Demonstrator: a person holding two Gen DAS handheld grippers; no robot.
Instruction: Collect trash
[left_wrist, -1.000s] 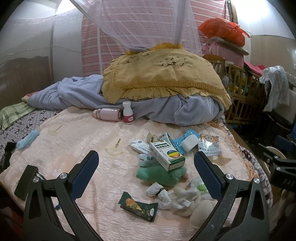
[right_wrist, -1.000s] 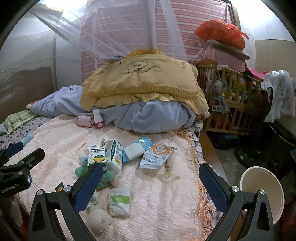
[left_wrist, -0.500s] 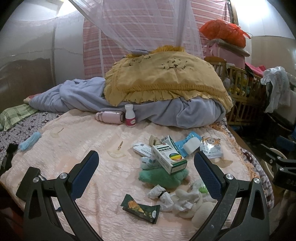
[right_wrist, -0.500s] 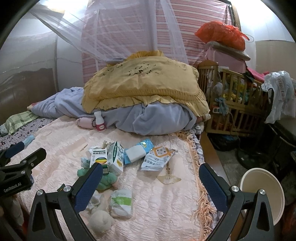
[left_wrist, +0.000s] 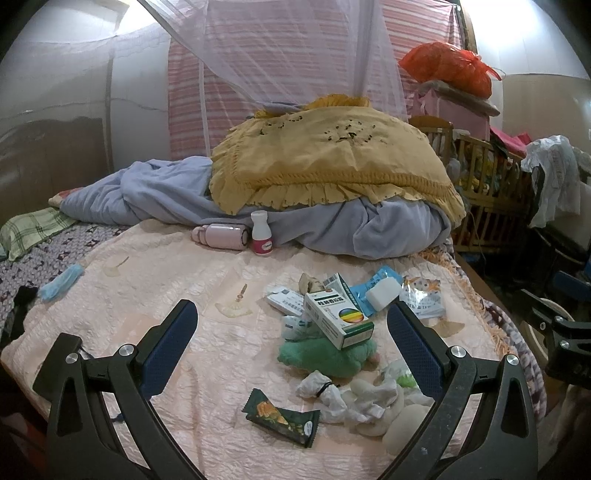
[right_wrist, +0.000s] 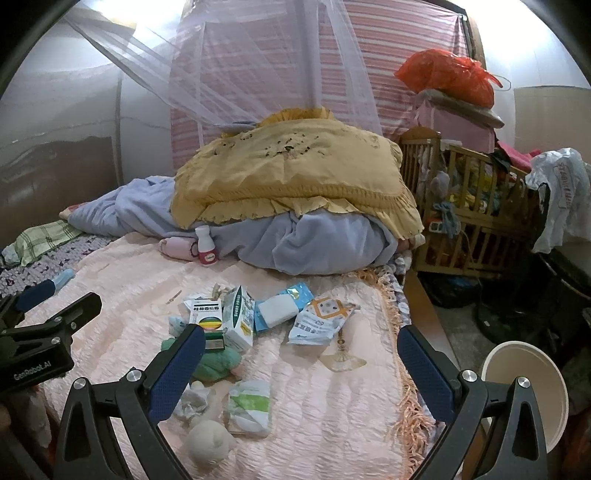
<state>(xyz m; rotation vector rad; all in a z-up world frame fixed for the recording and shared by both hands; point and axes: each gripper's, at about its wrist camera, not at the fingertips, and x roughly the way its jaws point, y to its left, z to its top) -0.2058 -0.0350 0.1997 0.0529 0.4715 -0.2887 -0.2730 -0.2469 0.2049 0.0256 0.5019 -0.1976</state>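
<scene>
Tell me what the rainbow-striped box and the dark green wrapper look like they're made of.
Rainbow-striped box: likely thin printed cardboard, with crisp folded edges and flat matte faces. Dark green wrapper: probably plastic or foil film, glossy and crinkled with a crimped end.

The left gripper (left_wrist: 291, 343), jaws wide apart, hangs at the lower frame over a medicine box (left_wrist: 338, 319), green cloth (left_wrist: 327, 356) and dark wrapper (left_wrist: 282, 417) on the bedspread (left_wrist: 155, 280).

Boxes (left_wrist: 338, 319), crumpled tissues (left_wrist: 343, 398) and a dark wrapper (left_wrist: 282, 417) litter the pink bedspread (left_wrist: 147, 288).
</scene>
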